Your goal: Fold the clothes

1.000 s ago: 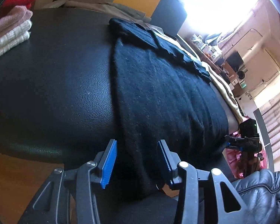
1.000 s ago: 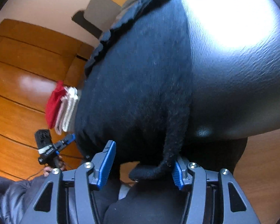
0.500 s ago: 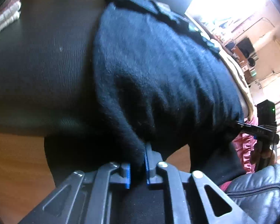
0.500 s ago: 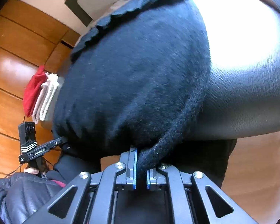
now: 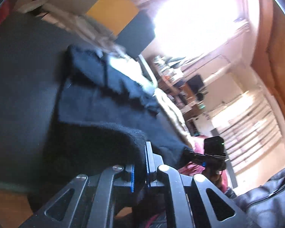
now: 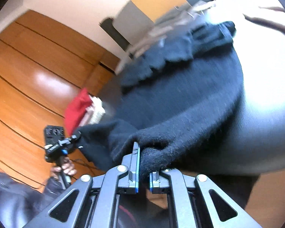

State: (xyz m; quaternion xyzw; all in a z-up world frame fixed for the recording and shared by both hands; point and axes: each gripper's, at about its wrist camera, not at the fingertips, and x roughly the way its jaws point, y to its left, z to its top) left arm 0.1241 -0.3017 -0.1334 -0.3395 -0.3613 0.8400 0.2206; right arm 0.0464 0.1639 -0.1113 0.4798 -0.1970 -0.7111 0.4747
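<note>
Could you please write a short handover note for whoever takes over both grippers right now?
Left gripper: shut on the near hem of the black sweater.
Right gripper: shut on the same hem at the other corner, knit bunched between its fingers.
The sweater lies on the black cushion; its near edge is lifted, its far part flat.
A folded stack of clothes sits at the cushion's far end.
Done: both corners gripped and raised.
Left: probably carry the hem to the far edge, lay it down, release, finish folding.

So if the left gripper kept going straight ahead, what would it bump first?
Probably the rest of the black knit sweater it already pinches; left gripper points over it. Depth is unclear.
</note>
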